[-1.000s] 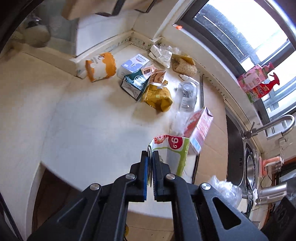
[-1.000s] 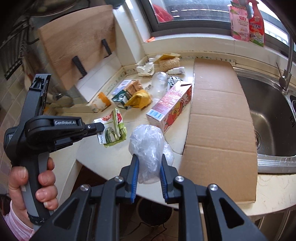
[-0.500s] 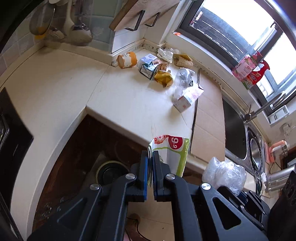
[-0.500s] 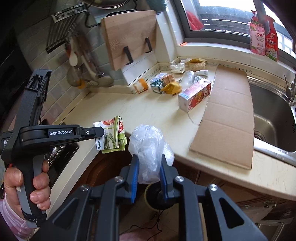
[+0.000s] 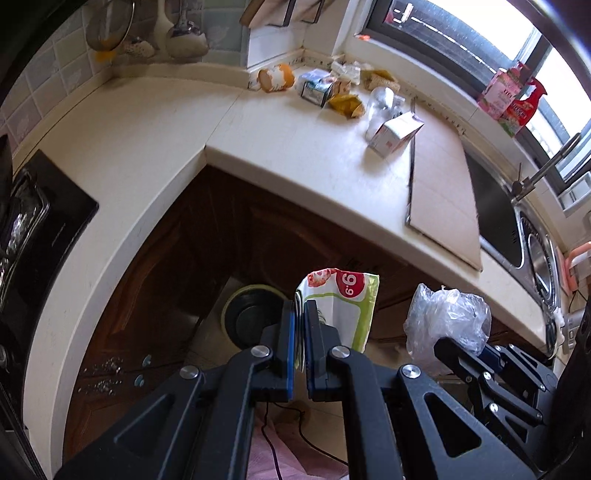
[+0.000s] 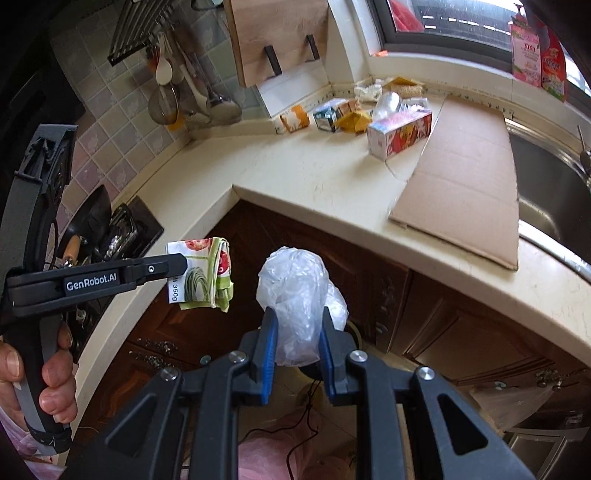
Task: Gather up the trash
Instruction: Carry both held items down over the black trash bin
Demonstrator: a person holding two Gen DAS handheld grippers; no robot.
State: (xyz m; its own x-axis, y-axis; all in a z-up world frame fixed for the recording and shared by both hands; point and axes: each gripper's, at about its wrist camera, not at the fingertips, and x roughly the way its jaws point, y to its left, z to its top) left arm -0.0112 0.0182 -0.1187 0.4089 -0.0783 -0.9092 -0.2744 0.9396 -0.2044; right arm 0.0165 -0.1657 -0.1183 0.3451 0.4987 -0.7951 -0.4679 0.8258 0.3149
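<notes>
My left gripper (image 5: 300,308) is shut on a flat green-and-white food wrapper (image 5: 341,304), held in the air off the counter's edge; the same wrapper (image 6: 207,275) shows in the right wrist view at the left gripper's tip. My right gripper (image 6: 297,321) is shut on a crumpled clear plastic bag (image 6: 295,291), also seen as the bag (image 5: 447,321) in the left wrist view. A round dark bin (image 5: 251,314) stands on the floor below the left gripper. More trash lies on the counter's far corner: an orange packet (image 5: 275,76), a yellow bag (image 5: 347,104), a clear bottle (image 5: 380,103), a red-white carton (image 5: 397,133).
A flat cardboard sheet (image 6: 465,181) lies on the cream counter (image 5: 288,147) beside the steel sink (image 6: 546,184). Dark wooden cabinets (image 6: 424,295) run under the counter. A black hob (image 5: 40,221) is at left. Utensils (image 6: 173,88) and a wooden board (image 6: 277,33) hang on the wall. A hand (image 6: 48,373) grips the left tool.
Both grippers have drawn back from over the counter to over the floor, carrying the wrapper and the plastic bag. The floor bin has come into view below them.
</notes>
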